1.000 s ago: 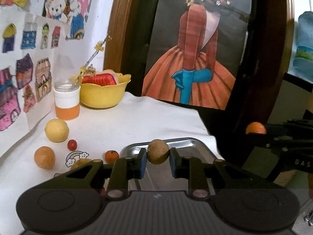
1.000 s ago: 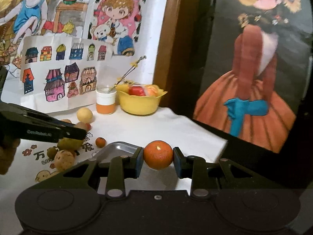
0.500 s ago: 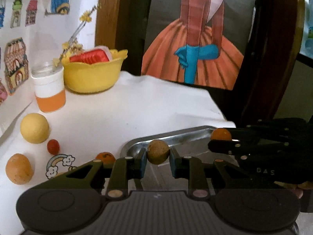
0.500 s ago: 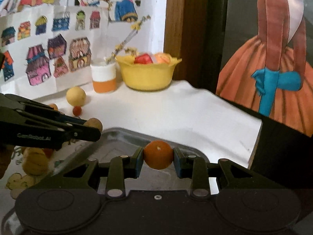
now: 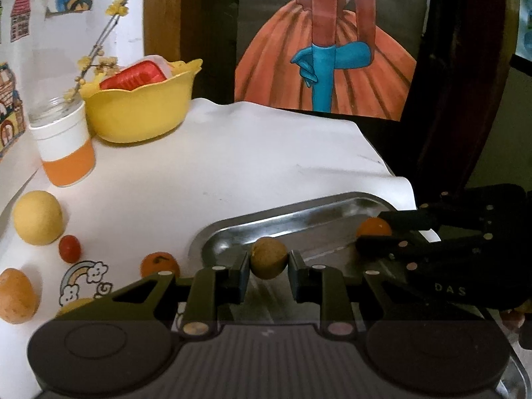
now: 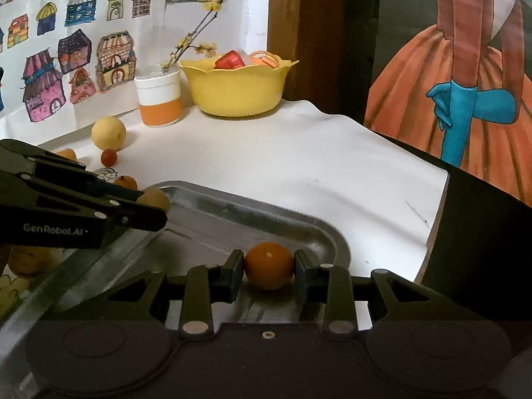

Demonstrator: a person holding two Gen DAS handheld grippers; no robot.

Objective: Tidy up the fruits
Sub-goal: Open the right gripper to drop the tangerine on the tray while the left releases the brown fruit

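My left gripper is shut on a small tan-brown round fruit, held low over the near left part of the metal tray. The right gripper is shut on a small orange fruit just above the tray's far right corner. Each wrist view also shows the other gripper: the right one with its orange fruit, and the left one with the brown fruit. Loose fruits lie on the white cloth left of the tray.
On the cloth lie a yellow fruit, a red berry, a small orange and an orange-brown fruit. A yellow bowl and an orange-and-white cup stand at the back. The cloth's edge drops off on the right.
Both grippers have come forward and down over the tray, each still holding its fruit. They now sit closer together, with the right one inside the tray's far corner.
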